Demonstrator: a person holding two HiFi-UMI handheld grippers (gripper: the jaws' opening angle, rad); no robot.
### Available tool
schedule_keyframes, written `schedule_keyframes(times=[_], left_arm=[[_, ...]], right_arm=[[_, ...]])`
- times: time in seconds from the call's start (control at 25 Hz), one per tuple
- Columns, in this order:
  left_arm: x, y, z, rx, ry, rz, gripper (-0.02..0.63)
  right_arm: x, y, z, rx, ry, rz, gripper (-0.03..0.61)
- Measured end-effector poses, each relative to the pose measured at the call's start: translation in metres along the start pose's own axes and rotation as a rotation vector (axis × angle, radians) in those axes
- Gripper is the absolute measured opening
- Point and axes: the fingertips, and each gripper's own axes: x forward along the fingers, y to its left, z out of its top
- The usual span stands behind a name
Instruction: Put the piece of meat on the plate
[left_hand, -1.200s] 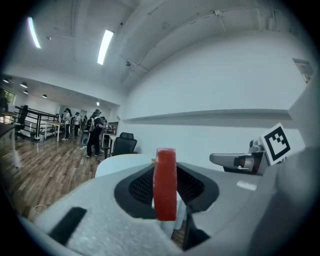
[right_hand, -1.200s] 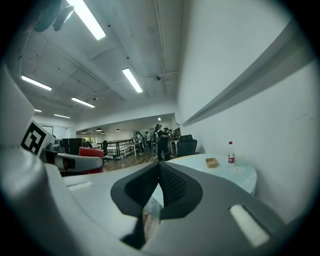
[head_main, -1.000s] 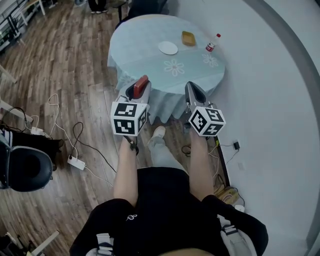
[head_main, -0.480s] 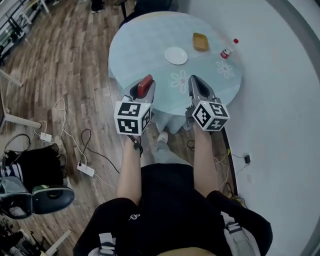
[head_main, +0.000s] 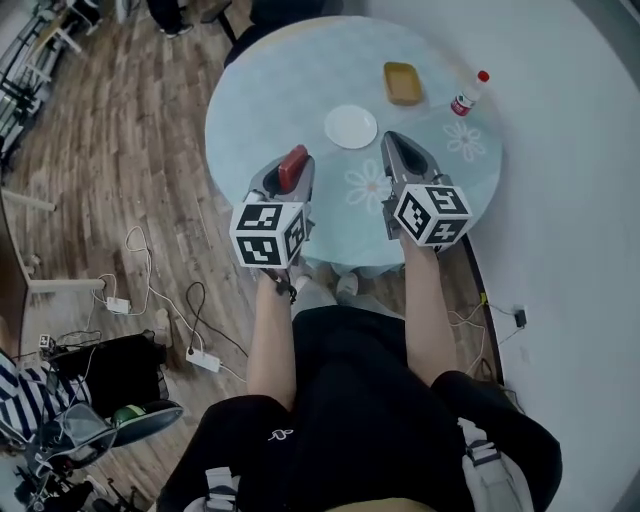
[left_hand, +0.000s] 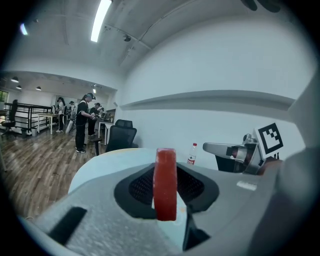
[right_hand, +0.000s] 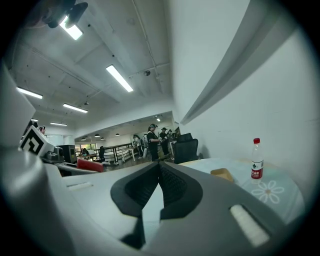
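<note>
Head view, ctr frame: L gripper (head_main: 284, 172) is clamped partway closed on the red piece of meat (left_hand: 165, 185), at the lower-left edge of a round pale-blue table (head_main: 260, 90). The white plate (head_main: 351, 127) sits upper ctr, apart from the meat; only this view shows it. L gripper view shows the meat edge-on between the pads. R gripper (right_hand: 159, 166) view: jaws fully together, nothing held; bottle (right_hand: 257, 159) at right.
</note>
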Motion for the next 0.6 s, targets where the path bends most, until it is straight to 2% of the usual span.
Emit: schedule_keyframes(times=[0.2,0.36,0.6], left_arm=[[0.048,0.013,-0.008,-0.018,0.069,-0.068,0.095],[0.079,0.030,-0.046,-0.064,0.208,-0.100,0.095],[0.117,0.042,-0.112,-0.110,0.416,-0.223,0.095]], right_arm=[[0.015,-0.033,-0.001,0.025,0.011,-0.064,0.011],[0.015,-0.050,-0.011,0.057,0.019,-0.121,0.011],[0.009,-0.066,-0.038,0.044,0.079,-0.206,0.011]])
